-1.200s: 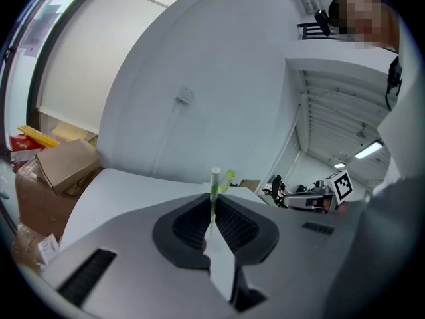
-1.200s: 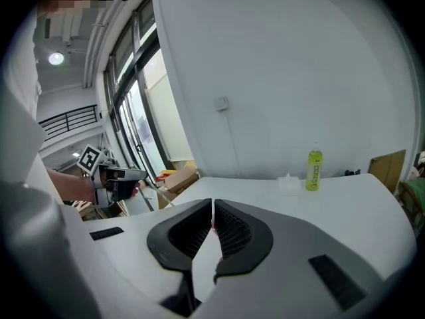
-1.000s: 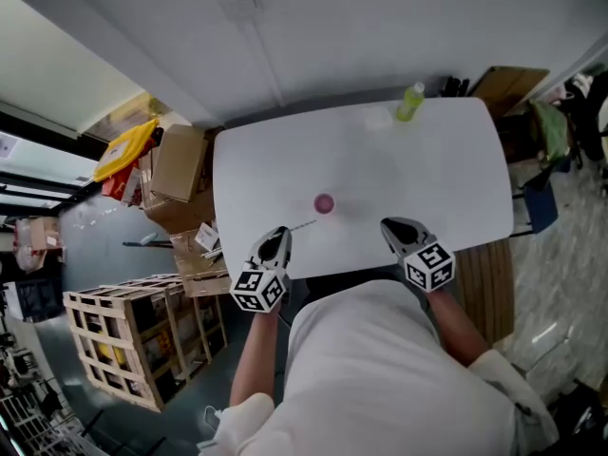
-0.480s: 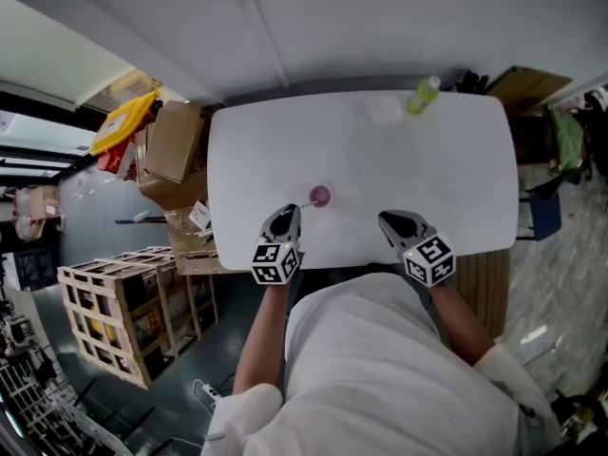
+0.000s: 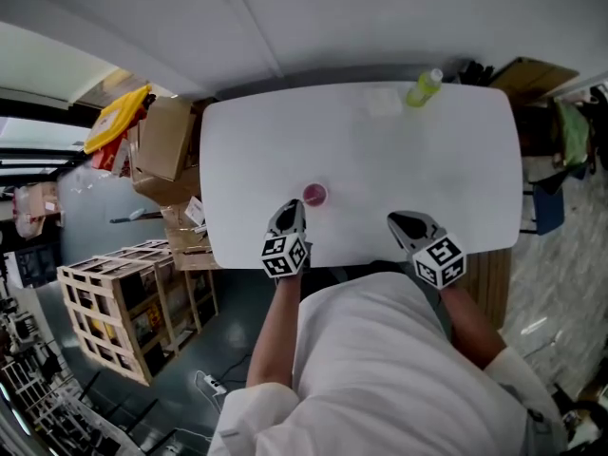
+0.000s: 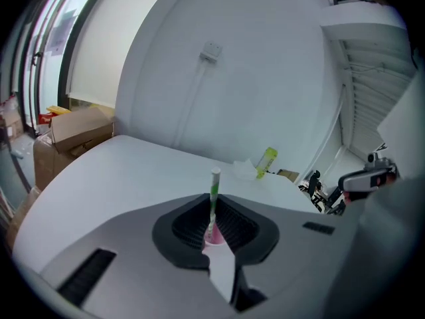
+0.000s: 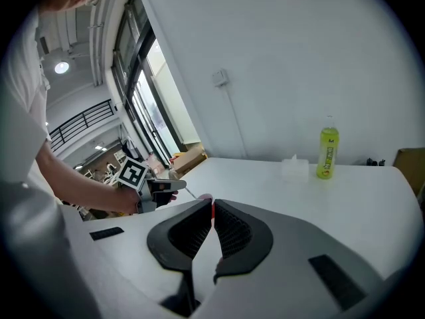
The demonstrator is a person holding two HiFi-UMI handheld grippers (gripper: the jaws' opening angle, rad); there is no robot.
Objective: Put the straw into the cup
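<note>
A small pink cup stands on the white table near its front edge. My left gripper sits just in front of the cup and to its left. In the left gripper view its jaws are shut on a green-and-white striped straw. The straw stands nearly upright, with its lower end at the mouth of the cup. My right gripper hovers over the front edge further right, shut with nothing in it. From there I see the left gripper beside the cup.
A green bottle and a pale tissue pack stand at the table's far edge. Cardboard boxes and a wooden crate lie on the floor left of the table. The wall runs close behind the table.
My left gripper has come down and closer to the cup, bringing the straw from a slant toward the cup to nearly upright over it. The right gripper has shifted only slightly.
</note>
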